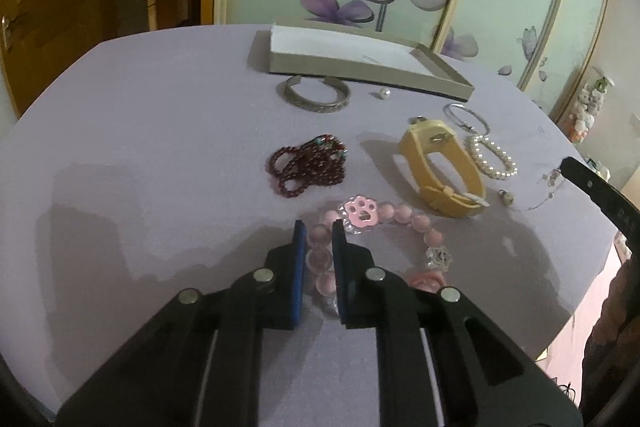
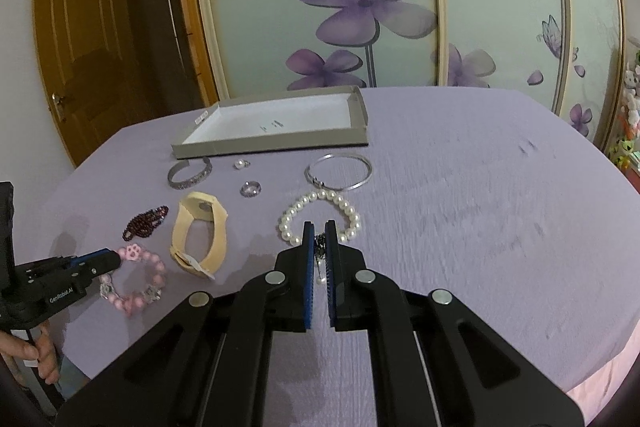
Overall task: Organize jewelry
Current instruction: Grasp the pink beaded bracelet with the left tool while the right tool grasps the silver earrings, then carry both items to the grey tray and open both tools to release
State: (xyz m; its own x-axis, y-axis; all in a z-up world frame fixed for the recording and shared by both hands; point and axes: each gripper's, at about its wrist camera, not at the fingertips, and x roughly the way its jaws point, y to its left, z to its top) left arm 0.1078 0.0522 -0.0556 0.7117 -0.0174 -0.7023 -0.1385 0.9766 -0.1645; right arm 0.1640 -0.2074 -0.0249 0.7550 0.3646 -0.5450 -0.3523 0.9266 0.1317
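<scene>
The pink bead bracelet (image 1: 384, 227) is being pinched at its near-left side by the left gripper (image 1: 319, 227), jaws narrow on the beads. A thin chain (image 2: 320, 247) is being held in the closed jaws of the right gripper (image 2: 320, 227). The dark red beads (image 1: 308, 165), yellow strap (image 1: 440, 167) and pearl bracelet (image 1: 492, 157) are lying between them and the open box (image 1: 360, 63) on the purple surface (image 1: 160, 131).

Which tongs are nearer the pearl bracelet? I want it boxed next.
Right. The right tongs sit just in front of the pearl bracelet, pinching a small chain. The left tongs are far off, past the yellow strap, closed on the pink bead bracelet.
</scene>
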